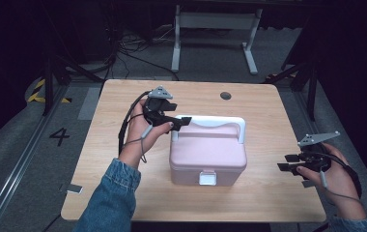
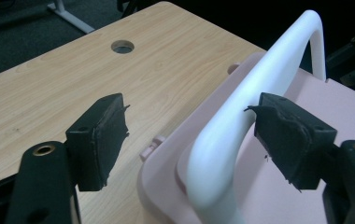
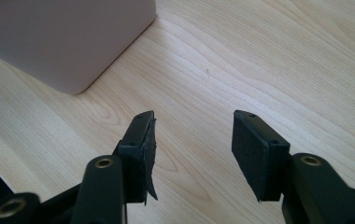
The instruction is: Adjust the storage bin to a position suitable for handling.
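Item 1: pink box (image 1: 208,157), centre of the frame in the high view, on the wooden table (image 1: 123,96). Lid was shut and a white latch (image 1: 207,178) sat at its near face; I could not see any contents. A white handle (image 1: 210,122) arched over the lid's far side.

Item 2: left gripper (image 1: 180,122), at centre left of the high view, held by the left hand (image 1: 140,130) just beside the box's upper-left corner. In the left gripper view I saw its jaws spread wide, one on each side of the handle (image 2: 241,121); the right-hand pad (image 2: 292,137) lay very close to the handle, and I could not tell whether it touched. The left-hand pad (image 2: 101,140) stood apart, over bare table (image 2: 49,93).

Item 3: right gripper (image 1: 288,162), lower right of the high view, well apart from the box. In the right gripper view I saw its jaws open with nothing between them, over bare table (image 3: 269,60), a box corner (image 3: 73,42) at upper left.

Item 4: room. Open tabletop lay on every side of the box. A round hole (image 1: 225,95) sat near the far edge. The right hand (image 1: 333,176) hung at the table's right edge.
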The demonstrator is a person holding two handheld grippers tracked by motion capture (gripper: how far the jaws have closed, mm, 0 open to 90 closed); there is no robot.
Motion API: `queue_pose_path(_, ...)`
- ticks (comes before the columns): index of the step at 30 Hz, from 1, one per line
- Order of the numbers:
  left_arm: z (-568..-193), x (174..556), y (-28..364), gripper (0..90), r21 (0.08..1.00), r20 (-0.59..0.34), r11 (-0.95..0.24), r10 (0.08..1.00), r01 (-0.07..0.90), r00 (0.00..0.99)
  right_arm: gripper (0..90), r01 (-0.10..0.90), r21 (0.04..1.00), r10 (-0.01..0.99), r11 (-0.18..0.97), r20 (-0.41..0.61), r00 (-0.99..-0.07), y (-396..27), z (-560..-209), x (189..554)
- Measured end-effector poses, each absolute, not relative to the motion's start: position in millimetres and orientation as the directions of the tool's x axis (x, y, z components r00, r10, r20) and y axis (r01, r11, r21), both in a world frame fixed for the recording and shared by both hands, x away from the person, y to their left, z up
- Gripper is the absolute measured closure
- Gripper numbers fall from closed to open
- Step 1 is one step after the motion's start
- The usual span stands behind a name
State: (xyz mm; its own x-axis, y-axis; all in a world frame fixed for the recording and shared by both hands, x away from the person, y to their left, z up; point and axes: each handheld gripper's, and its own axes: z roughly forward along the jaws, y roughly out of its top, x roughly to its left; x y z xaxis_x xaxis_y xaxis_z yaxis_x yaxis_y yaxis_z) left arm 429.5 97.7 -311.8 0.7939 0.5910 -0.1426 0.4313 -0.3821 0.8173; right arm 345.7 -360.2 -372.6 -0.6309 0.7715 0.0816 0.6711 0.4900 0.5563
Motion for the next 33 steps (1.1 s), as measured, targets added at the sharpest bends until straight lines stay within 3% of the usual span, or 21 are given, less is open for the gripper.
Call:
queue_pose_path(6,-317.7,425.3,87.5,31.5,0.826,-0.132,-0.389,0.572,0.409,0.810,50.3,0.671,0.553,0.769,0.494,0.083,-0.634,-358.8,-373.3,345.9)
queue_pose_path(13,-325.0,414.2,82.7,44.1,0.859,-0.099,-0.367,0.566,0.358,0.819,50.1,0.670,0.552,0.767,0.496,0.083,-0.636,-358.2,-373.9,346.2)
queue_pose_path(22,-331.5,410.9,86.1,44.0,0.843,-0.056,-0.409,0.580,0.350,0.813,49.9,0.668,0.551,0.766,0.501,0.079,-0.638,-357.0,-375.3,347.0)
queue_pose_path(24,-333.1,411.2,87.2,46.6,0.834,-0.037,-0.425,0.594,0.352,0.804,49.9,0.668,0.550,0.766,0.501,0.078,-0.638,-357.1,-375.5,347.1)
queue_pose_path(28,-328.0,409.5,88.7,61.4,0.834,-0.046,-0.416,0.604,0.363,0.796,49.8,0.668,0.549,0.764,0.502,0.080,-0.640,-356.3,-376.1,347.5)
queue_pose_path(33,-322.1,406.0,88.6,64.5,0.832,-0.035,-0.425,0.601,0.357,0.799,49.7,0.665,0.550,0.763,0.504,0.077,-0.642,-356.6,-376.5,348.0)
